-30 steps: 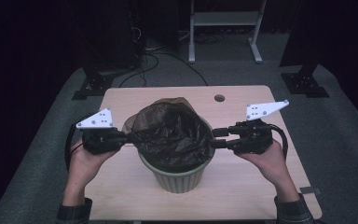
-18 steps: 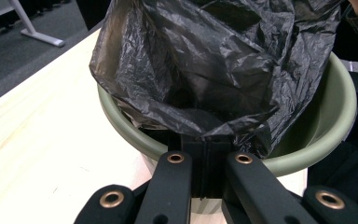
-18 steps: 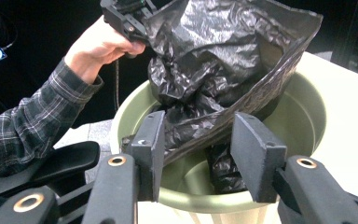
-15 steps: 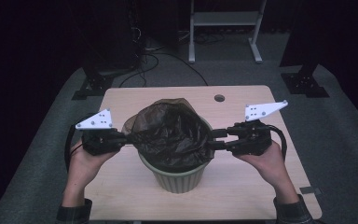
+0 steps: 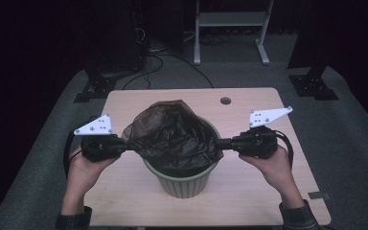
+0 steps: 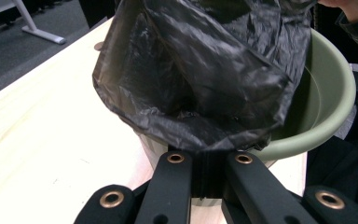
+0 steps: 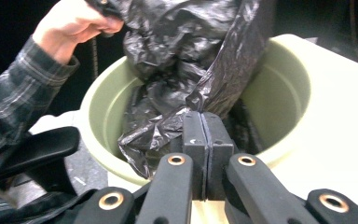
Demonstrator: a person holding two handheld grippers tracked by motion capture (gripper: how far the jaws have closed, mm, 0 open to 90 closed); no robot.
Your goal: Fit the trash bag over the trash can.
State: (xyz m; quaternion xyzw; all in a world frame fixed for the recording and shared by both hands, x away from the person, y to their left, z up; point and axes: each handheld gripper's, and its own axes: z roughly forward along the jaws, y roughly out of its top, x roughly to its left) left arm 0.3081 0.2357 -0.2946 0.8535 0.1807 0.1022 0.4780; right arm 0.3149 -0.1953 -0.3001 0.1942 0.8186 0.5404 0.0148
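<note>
Black plastic bin bag (image 5: 172,134) sits bunched over the mouth of a green bin (image 5: 184,179) at the middle of the wooden table (image 5: 124,191). Left gripper (image 5: 124,144) pinches the bag's left edge — jaws clamped on the film. Right gripper (image 5: 219,143) has just been closing and now pinches the right edge — pads pressed together on the plastic.

Light wood table (image 5: 124,103) with a small hole (image 5: 225,100) near the far edge, green bin (image 5: 184,184) sitting mid-table.
</note>
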